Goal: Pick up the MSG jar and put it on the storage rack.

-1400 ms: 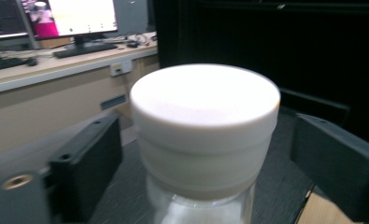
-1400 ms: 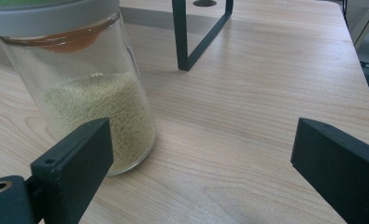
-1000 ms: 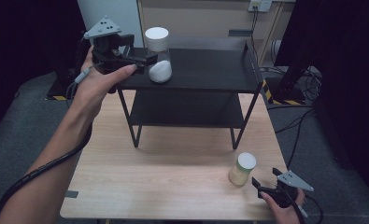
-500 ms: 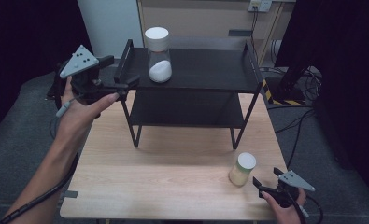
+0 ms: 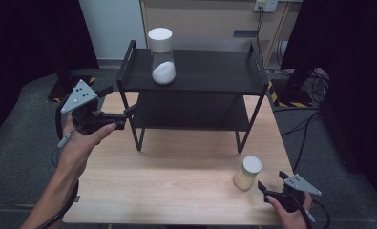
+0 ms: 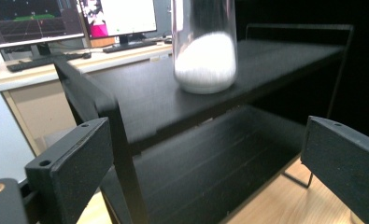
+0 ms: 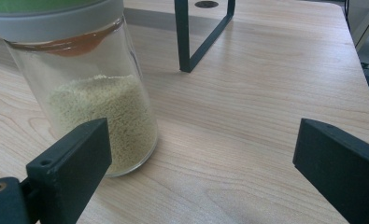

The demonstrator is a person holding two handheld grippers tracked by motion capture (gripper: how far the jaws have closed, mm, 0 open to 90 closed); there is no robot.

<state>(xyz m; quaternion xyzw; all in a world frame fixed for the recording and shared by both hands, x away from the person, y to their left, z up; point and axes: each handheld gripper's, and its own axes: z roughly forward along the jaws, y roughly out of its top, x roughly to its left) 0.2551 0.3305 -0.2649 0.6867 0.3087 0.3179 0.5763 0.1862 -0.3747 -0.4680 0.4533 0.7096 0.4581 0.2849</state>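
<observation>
A glass jar of white powder [image 5: 162, 62] with a white lid stands upright on the top shelf of a black two-level rack [image 5: 214, 74]. My left gripper [image 5: 119, 101] hangs open and empty off the rack's left end, below the top shelf. Its own view looks across the rack [image 6: 140, 93] at the white jar [image 6: 204, 51] farther off, with the left gripper [image 6: 208, 158] holding nothing. A jar of yellowish grains [image 5: 247, 172] with a pale lid stands on the table at front right. My right gripper [image 5: 272, 183] is open just behind it. The grain jar [image 7: 95, 107] sits by the left jaw of the right gripper [image 7: 205, 158], apart from it.
The wooden table [image 5: 176, 186] carries the rack at its far half. The rack's foot [image 7: 191, 42] is beyond the grain jar. Monitors and a keyboard [image 6: 46, 60] stand on a desk behind. Cables [image 5: 315, 86] lie on the floor at right.
My left hand has drawn back from the white jar on the top shelf, moving left and down to the rack's end. The jar stays on the shelf. The right hand has not moved.
</observation>
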